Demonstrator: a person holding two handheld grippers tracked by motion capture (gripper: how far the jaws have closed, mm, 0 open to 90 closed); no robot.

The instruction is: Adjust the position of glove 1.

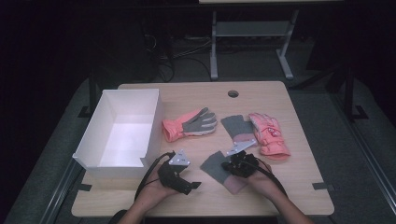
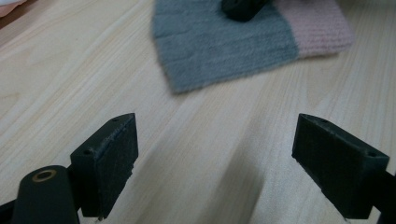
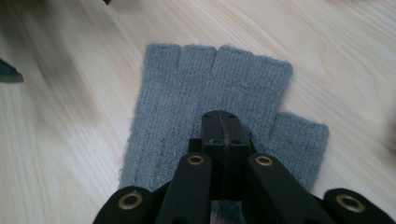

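Here, view by view:
High view: a person's right gripper (image 1: 235,164) rests on a grey-and-pink knit glove (image 1: 215,167) near the table's front edge; the left gripper (image 1: 183,179) waits just beside it, over bare table (image 1: 299,135).
Box: the white box (image 1: 154,116) at the left holds nothing that can be seen, so by the look of it the sorting has barely begun.
Left to do: three more gloves — a coral glove (image 1: 189,123), a second knit glove (image 1: 239,128) and a pink ski glove (image 1: 268,134) — lie mid-table.
Left gripper view: jaws spread wide, nothing between them; the knit glove (image 2: 224,42) lies ahead.
Right gripper view: jaws clenched together on the glove's (image 3: 205,88) knit fabric.
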